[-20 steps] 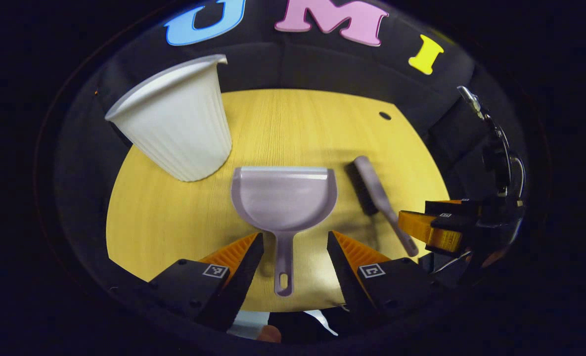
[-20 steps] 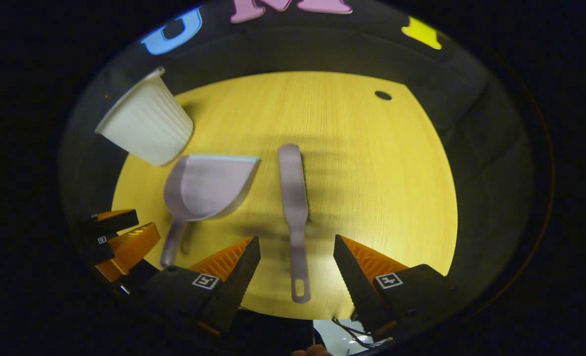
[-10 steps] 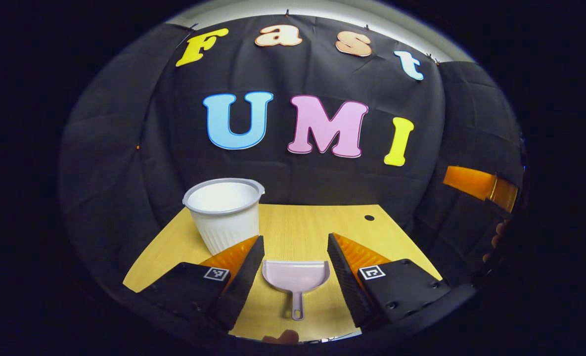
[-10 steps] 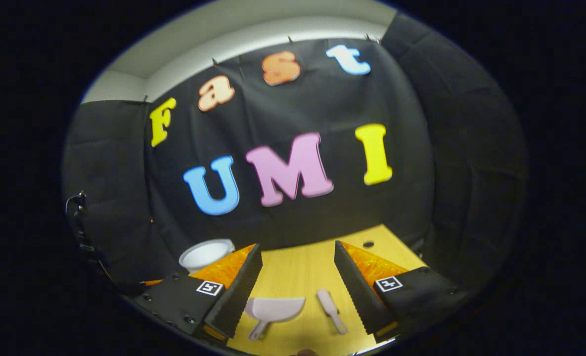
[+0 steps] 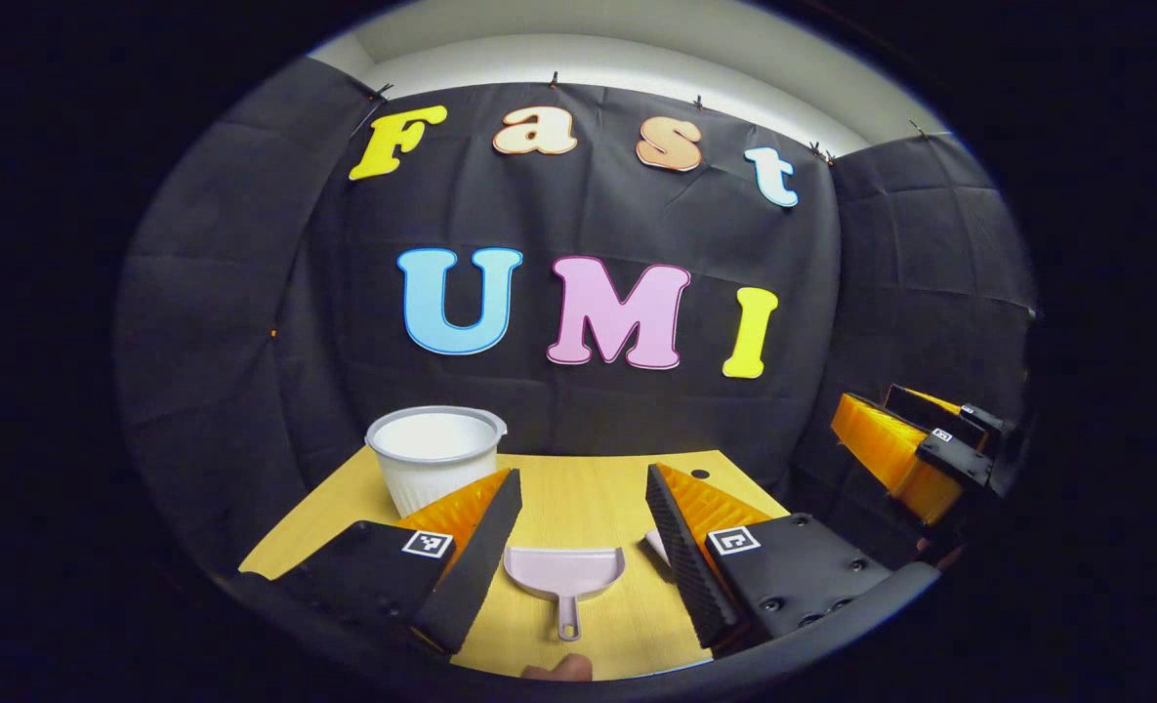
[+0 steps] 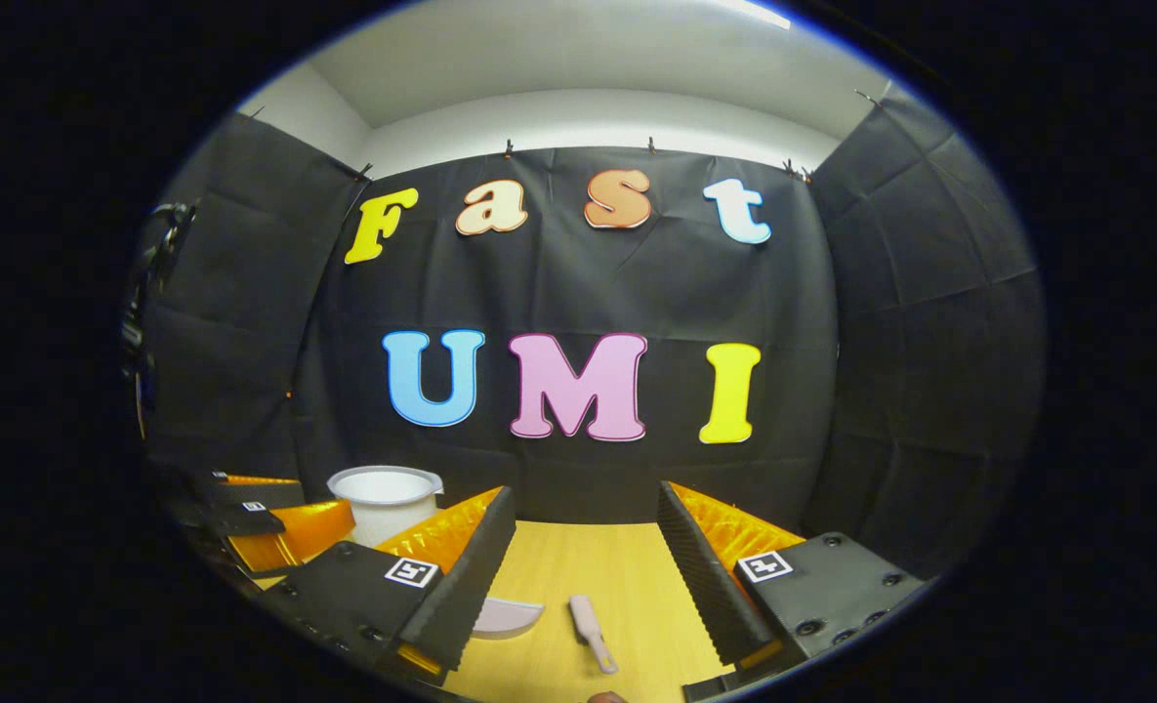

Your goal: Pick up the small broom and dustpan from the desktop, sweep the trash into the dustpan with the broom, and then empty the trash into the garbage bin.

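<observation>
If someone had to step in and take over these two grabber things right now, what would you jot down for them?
Left gripper: open, holding nothing, raised above the desk, dustpan lying between its fingers in the left gripper view.
Right gripper: open, holding nothing, with the small broom lying on the desk below it.
Garbage bin: white, upright, at the desk's far left.
Done: nothing picked up.
Left: grasp the dustpan and broom, sweep, empty into the bin. I cannot make out any trash on the desk.
</observation>
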{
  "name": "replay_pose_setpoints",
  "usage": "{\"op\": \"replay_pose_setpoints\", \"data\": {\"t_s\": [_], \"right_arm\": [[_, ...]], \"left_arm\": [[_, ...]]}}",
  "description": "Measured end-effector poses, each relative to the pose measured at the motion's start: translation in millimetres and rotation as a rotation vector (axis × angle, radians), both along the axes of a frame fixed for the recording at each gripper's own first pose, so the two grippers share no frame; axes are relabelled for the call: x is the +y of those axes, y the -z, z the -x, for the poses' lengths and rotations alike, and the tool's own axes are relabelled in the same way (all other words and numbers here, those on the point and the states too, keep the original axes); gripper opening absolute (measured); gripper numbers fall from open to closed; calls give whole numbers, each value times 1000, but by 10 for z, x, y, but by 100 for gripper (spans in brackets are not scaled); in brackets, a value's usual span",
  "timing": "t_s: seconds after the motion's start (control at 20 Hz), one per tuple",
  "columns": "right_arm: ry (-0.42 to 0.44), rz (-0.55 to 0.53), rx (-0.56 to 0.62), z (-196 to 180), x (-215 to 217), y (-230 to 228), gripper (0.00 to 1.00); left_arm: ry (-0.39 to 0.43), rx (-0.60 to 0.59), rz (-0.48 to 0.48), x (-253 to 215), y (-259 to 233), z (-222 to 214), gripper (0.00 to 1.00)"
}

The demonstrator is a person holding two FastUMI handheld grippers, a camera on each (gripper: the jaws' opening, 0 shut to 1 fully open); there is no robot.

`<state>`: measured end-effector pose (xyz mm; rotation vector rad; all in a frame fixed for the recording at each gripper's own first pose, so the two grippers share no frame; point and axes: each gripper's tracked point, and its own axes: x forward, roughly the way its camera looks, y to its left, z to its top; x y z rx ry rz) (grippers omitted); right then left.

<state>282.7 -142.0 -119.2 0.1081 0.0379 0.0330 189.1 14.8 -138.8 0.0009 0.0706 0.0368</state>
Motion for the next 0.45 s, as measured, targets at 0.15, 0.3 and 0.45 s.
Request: {"op": "replay_pose_setpoints", "data": {"t_s": [0.15, 0.3, 0.45], "right_arm": [[2, 39, -4, 146, -64, 8, 91], [5, 39, -3, 142, -27, 12, 96], [9, 34, 20, 143, -36, 91, 97]], "left_arm": [[-30, -3, -9, 21, 23, 80, 78], [-43, 9, -14, 40, 89, 114, 77], [-47, 15, -4, 51, 135, 153, 78]]}}
